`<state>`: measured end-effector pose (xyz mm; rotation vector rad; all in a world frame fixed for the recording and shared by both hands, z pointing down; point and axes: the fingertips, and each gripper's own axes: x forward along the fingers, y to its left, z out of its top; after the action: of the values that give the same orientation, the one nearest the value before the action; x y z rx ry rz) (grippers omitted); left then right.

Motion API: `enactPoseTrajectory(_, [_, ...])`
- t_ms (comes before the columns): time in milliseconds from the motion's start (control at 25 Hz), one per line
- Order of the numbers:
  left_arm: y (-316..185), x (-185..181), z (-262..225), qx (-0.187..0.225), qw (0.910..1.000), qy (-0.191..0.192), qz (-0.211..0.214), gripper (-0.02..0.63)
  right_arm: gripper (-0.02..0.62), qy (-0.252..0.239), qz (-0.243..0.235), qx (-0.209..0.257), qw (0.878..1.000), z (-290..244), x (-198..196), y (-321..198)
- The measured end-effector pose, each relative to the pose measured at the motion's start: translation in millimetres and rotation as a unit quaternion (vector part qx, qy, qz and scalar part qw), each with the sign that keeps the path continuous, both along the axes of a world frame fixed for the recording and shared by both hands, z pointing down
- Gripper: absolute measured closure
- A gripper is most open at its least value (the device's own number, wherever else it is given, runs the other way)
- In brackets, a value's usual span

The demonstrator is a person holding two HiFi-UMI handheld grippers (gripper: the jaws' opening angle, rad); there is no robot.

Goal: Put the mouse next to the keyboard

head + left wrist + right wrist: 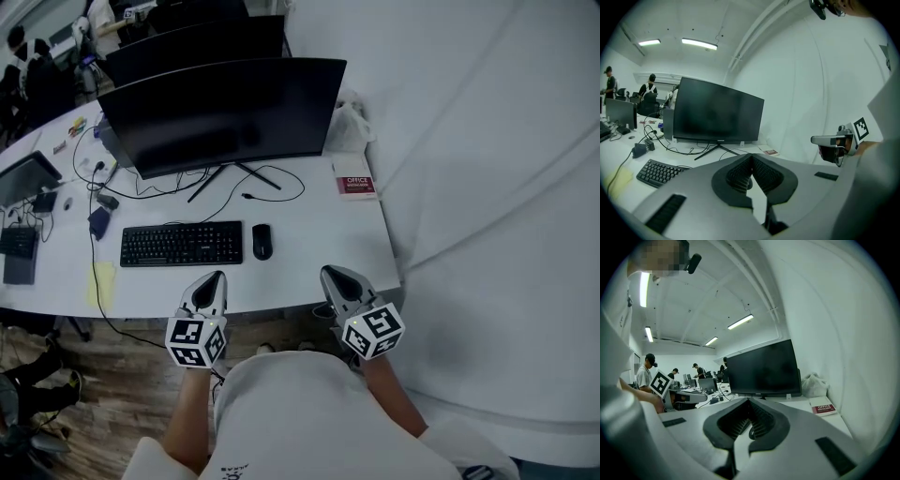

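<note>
Left gripper (217, 276) and right gripper (329, 272), jaws pressed together and empty, above desk (319, 246) edge, mouse (262, 241) just beside keyboard (182, 243)

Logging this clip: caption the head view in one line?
Mouse right of keyboard, before the monitor; left gripper and right gripper shut, empty, at the near edge of the desk.

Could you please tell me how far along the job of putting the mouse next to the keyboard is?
It looks done: the mouse lies on the desk just right of the keyboard, with a small gap between them. Nothing is in hand: the left gripper and right gripper hover at the desk's front edge, fingers shut and empty. Nothing seems left to do.
</note>
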<state>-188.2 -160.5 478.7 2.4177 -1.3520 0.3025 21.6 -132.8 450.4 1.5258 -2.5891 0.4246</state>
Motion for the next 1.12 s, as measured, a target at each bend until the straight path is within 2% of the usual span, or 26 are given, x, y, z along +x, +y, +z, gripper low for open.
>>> enactPoseTrajectory(360, [-0.9, 28.9, -7.7, 0.004, 0.9999, 0.009, -0.013, 0.595, 0.577, 0.004, -0.037, 0.002, 0.999, -7.0, 19.7, -8.4])
enactPoseTrajectory(720, [2.9, 50.3, 5.2, -0.011, 0.9997, -0.008, -0.021, 0.594, 0.577, -0.001, -0.043, -0.005, 0.999, -1.4, 41.0, -6.7])
enactPoseTrajectory(1120, [-1.7, 58.2, 5.8, -0.006, 0.9994, -0.013, -0.030, 0.595, 0.577, 0.004, -0.050, -0.005, 0.999, 1.5, 46.1, -7.6])
